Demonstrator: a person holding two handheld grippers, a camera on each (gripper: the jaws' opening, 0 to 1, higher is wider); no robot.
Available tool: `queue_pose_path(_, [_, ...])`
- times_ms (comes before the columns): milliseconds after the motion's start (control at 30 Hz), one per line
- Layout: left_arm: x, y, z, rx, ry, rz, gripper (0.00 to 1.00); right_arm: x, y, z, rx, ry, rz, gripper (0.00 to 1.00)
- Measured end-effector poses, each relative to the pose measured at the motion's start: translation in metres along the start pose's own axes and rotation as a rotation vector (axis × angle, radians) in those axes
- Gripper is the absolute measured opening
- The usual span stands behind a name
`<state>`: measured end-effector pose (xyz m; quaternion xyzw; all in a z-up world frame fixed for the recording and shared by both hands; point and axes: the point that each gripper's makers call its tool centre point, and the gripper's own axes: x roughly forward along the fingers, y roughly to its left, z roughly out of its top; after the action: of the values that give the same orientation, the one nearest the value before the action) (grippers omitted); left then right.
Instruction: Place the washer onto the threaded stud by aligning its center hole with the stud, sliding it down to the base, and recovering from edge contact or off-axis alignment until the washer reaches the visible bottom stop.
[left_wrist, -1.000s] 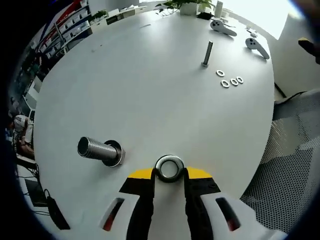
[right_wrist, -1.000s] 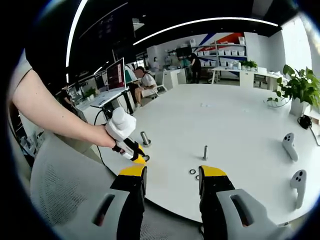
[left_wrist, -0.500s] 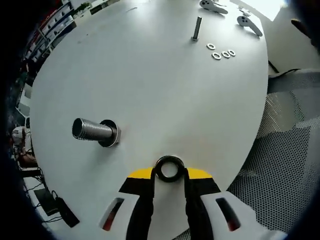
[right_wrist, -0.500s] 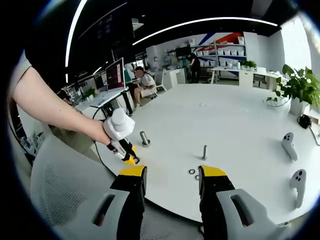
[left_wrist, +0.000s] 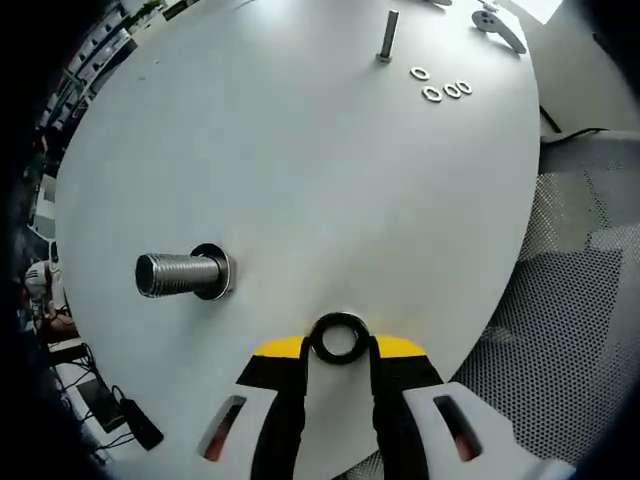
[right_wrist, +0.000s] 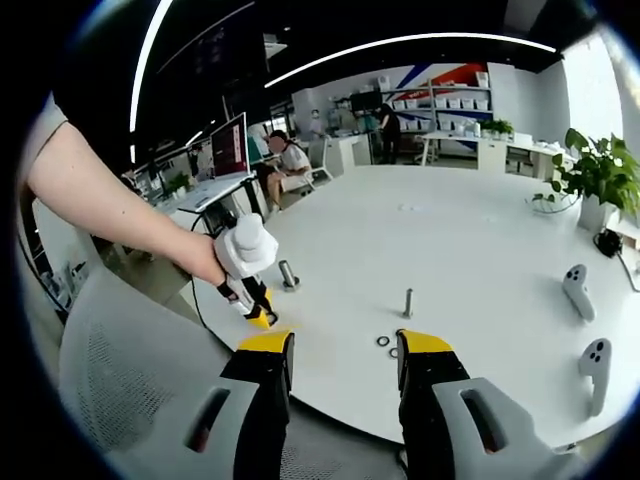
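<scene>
In the left gripper view, the left gripper sits at the bottom middle of the frame. Its two yellow-tipped jaws are nearly closed and pinch a dark metal washer between their tips, so the hole in the ring shows. Up and to the left of it, in the left middle of the frame, stands the thick threaded stud with a flat round base on the white round table. The washer is apart from the stud. Far off, near the top of the frame, a thin bolt stands upright, and three small washers lie just beside it to the right.

In the right gripper view, the right gripper is at the bottom middle. Its jaws stand wide apart and hold nothing. At the left middle of that frame, a person's hand holds the left gripper over the table edge, near the stud. Two white controllers lie at the right side of the frame.
</scene>
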<state>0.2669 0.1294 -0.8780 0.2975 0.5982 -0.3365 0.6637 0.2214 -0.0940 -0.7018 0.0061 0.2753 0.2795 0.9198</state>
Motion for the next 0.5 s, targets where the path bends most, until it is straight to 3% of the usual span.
queue_pose_path(500, [-0.0007, -0.0006, -0.0013, -0.025, -0.041, 0.014, 0.20, 0.0001, -0.0009, -0.0017, -0.002, 0.009, -0.007, 0.43])
